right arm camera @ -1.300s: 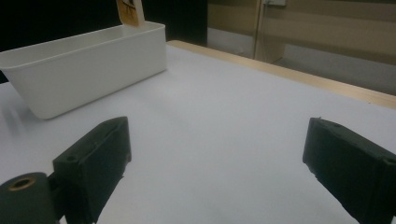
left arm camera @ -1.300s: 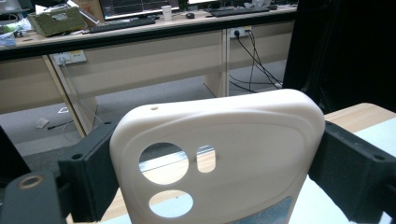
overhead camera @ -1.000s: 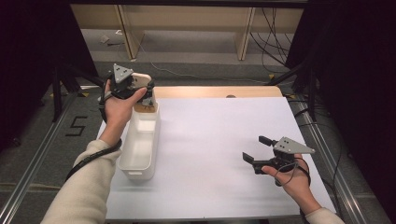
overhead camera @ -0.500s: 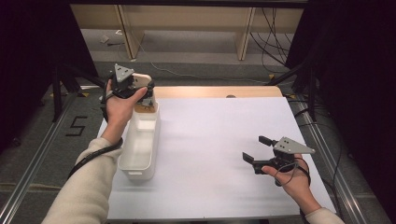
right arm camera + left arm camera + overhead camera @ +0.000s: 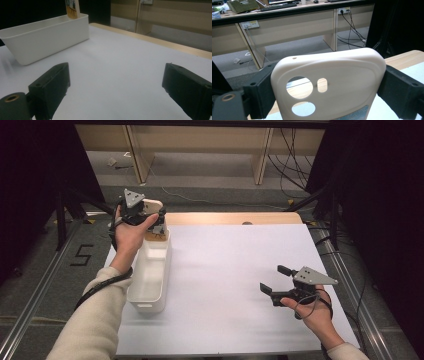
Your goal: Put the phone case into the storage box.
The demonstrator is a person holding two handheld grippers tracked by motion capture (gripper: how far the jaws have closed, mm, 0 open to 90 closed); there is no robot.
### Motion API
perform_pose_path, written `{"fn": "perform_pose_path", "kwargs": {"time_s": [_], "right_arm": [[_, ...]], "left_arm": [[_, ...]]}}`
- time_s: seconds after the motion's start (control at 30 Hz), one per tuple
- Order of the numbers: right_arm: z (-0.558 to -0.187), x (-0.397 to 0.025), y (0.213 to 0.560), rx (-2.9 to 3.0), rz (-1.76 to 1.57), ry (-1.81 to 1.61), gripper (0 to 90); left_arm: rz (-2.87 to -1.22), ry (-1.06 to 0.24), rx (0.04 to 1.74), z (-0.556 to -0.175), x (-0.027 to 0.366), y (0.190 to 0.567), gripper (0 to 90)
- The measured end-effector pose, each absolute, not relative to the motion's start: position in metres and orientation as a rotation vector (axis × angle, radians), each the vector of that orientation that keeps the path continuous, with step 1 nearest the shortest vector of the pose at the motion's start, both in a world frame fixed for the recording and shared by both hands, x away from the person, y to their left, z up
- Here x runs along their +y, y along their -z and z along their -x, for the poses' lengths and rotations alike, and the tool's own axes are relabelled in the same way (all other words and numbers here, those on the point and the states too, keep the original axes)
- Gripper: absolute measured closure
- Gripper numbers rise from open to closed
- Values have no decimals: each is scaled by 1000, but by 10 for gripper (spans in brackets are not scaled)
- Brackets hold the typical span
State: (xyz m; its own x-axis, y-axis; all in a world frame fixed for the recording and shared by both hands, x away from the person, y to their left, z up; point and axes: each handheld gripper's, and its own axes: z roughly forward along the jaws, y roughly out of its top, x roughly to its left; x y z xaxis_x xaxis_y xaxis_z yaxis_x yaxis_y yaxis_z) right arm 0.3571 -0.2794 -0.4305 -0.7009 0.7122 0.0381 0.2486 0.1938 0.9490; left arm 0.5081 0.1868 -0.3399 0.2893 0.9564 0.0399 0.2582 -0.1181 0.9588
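The left gripper (image 5: 159,223) is clenched on a cream phone case (image 5: 329,85). Its two black jaws press on the case's two side edges. The case stands upright, with its camera holes showing in the left gripper view. In the high view the case (image 5: 152,206) is held up over the far end of the white bin (image 5: 148,279), which sits on the left side of the white table (image 5: 225,270).

The right gripper (image 5: 275,280) rests low on the near right of the table. Its jaws are spread wide and hold nothing. It is well apart from the bin.

The job in hand looks like putting the case into the bin. To do it well, the left hand (image 5: 131,231) should keep the case straight above the bin, between its walls. Then it should go down slowly until the case is low inside. Only then should the jaws let go, so the case does not bounce out or catch the rim. The right gripper can stay put.
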Motion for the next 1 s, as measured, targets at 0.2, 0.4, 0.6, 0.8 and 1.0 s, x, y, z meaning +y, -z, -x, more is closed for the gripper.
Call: {"fn": "perform_pose_path", "kwargs": {"time_s": [0.2, 0.4, 0.6, 0.8, 1.0], "right_arm": [[-357, -279, 431, 2064, -897, -1519, 89], [-357, -279, 431, 2065, -894, -1519, 89], [-357, -279, 431, 2066, -898, -1519, 90], [-357, -279, 431, 2066, -895, -1521, 90], [-357, -279, 431, 2066, -894, -1521, 90]], "left_arm": [[-1594, -906, 1150, -510, 187, 341, 105], [-1592, -906, 1162, -512, 188, 343, 105], [-1600, -907, 1171, -514, 188, 347, 104], [-1604, -904, 1179, -516, 189, 350, 104], [-1611, -905, 1182, -517, 188, 352, 104]]}}
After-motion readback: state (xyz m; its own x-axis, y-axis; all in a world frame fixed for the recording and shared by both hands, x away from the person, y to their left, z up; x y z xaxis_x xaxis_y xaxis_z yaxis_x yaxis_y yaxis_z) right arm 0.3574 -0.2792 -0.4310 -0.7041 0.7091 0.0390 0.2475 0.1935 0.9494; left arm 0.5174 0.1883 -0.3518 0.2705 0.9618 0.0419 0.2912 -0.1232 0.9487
